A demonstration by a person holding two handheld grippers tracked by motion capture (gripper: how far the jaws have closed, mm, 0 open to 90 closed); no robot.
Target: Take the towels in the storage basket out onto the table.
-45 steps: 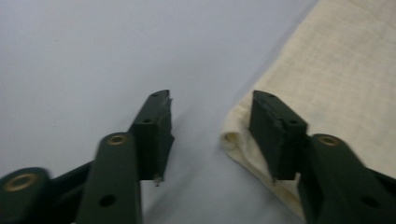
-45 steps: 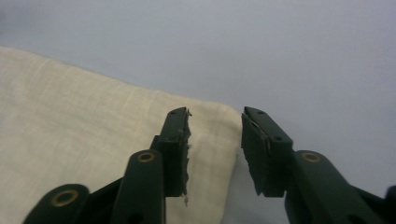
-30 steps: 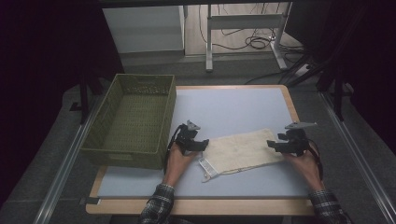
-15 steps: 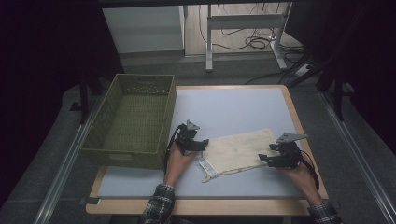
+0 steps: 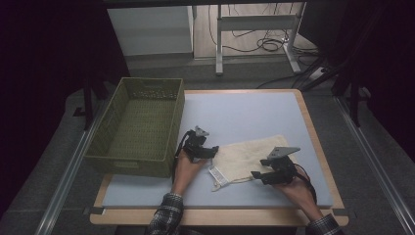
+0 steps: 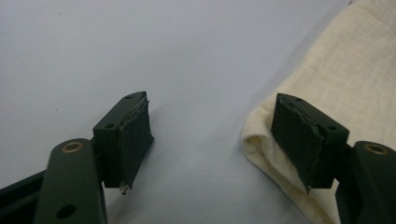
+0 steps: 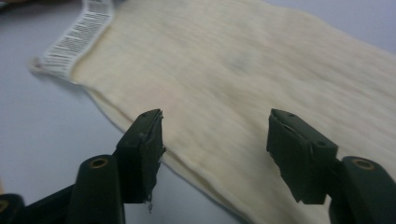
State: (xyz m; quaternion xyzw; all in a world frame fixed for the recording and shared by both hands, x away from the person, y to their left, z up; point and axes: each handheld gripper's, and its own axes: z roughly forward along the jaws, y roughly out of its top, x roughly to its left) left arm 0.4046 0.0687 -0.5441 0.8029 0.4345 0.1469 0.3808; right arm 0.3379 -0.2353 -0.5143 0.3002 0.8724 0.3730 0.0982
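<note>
1. The cream cloth (image 5: 249,157) lies flat on the pale blue counter (image 5: 244,112), toward the near edge and right of the middle, between the two grippers.
2. A white label (image 5: 216,175) printed with dark bars hangs off the cloth's near left corner; in the right gripper view it lies on the counter at the upper left (image 7: 79,37).
3. The left gripper (image 5: 208,151) sits at the cloth's left edge, held in the person's left hand (image 5: 187,164), whose sleeve is plaid.
4. In the left gripper view its fingers (image 6: 127,140) are spread wide apart with nothing between them: one hangs over bare counter, the other is at the cloth's rolled hem (image 6: 261,144) (whether it touches the fabric or only hovers above it cannot be told).
5. The right gripper (image 5: 259,176) is at the cloth's near edge, held in the right hand (image 5: 298,188), with its grey plate on top and a cable looping behind it.
6. In the right gripper view its fingers (image 7: 144,149) are likewise released and wide apart, straddling the cloth's near edge (image 7: 224,84), and nothing is gripped.
7. A green mesh basket (image 5: 132,161) stands on the counter's left side, just beside the left gripper and well apart from the cloth.
</note>
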